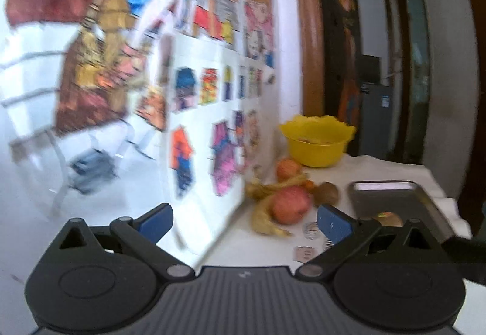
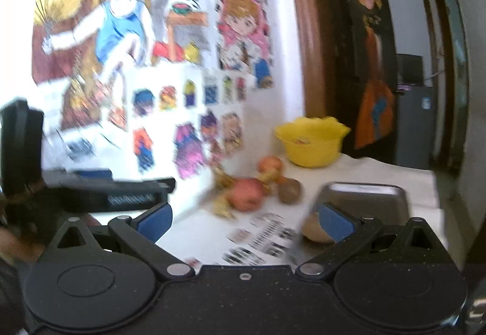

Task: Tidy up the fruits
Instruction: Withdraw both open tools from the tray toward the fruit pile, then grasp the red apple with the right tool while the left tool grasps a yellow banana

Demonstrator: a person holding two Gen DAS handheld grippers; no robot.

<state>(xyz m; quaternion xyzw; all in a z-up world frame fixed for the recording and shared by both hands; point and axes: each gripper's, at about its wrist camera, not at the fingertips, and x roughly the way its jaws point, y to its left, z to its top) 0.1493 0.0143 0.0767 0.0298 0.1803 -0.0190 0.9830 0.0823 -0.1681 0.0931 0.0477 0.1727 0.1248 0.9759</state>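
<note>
A pile of fruit lies on the white table by the wall: a large red apple (image 1: 290, 208), a smaller apple (image 1: 287, 168), bananas (image 1: 267, 221), a brown kiwi (image 1: 326, 193) and a small orange (image 1: 309, 184). A yellow bowl (image 1: 317, 139) stands behind them. A grey metal tray (image 1: 391, 198) to the right holds one fruit (image 1: 388, 218). My left gripper (image 1: 244, 227) is open and empty, short of the pile. In the right wrist view the apple (image 2: 246, 193), kiwi (image 2: 290, 190), bowl (image 2: 311, 142) and tray (image 2: 364, 198) show again. My right gripper (image 2: 244, 221) is open and empty.
A white board with colourful stickers (image 1: 206, 134) leans on the wall at the left, close to the fruit. Small sticker cards (image 2: 264, 236) lie on the table in front. The other gripper (image 2: 91, 189) shows at the left. A dark doorway (image 1: 379, 61) is at the back right.
</note>
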